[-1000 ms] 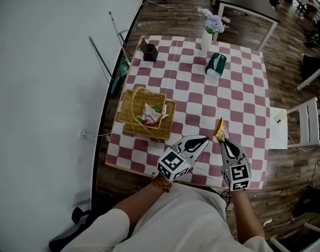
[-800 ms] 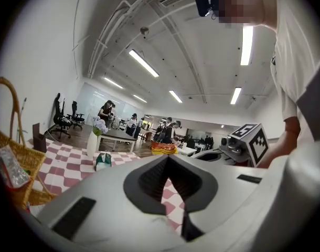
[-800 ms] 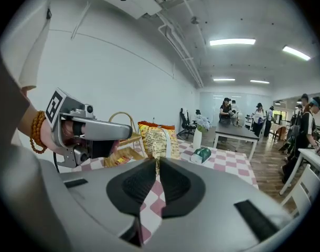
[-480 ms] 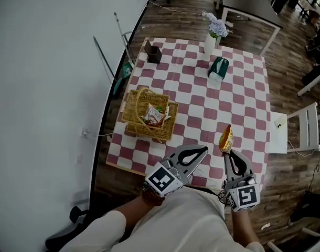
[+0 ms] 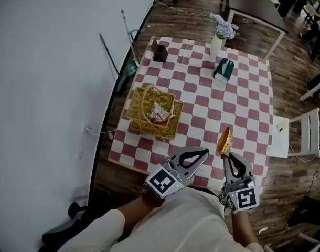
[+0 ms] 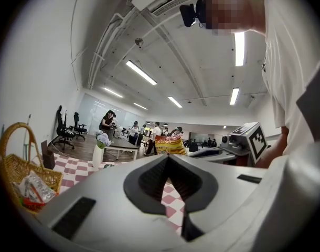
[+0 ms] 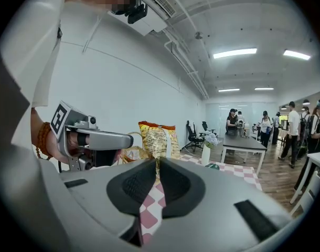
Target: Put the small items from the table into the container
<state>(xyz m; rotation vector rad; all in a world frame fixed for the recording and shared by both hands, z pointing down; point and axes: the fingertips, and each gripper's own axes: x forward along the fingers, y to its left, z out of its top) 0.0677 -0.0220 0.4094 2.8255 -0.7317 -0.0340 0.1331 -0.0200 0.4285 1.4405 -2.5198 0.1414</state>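
In the head view the right tongs (image 5: 225,153), lower right of centre, are clenched on the bottom edge of a yellow snack packet (image 5: 225,139). The packet stands upright just above their tips, seen against the near edge of the checkered counter (image 5: 244,106). The left tongs (image 5: 203,151), just to the left, are closed on nothing. The wicker basket (image 5: 140,105), with other packets inside, sits at centre left, well apart from the held packet.

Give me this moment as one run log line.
right gripper: jaws shut on snack packet, held above table | left gripper: jaws shut, empty | basket: holds packets
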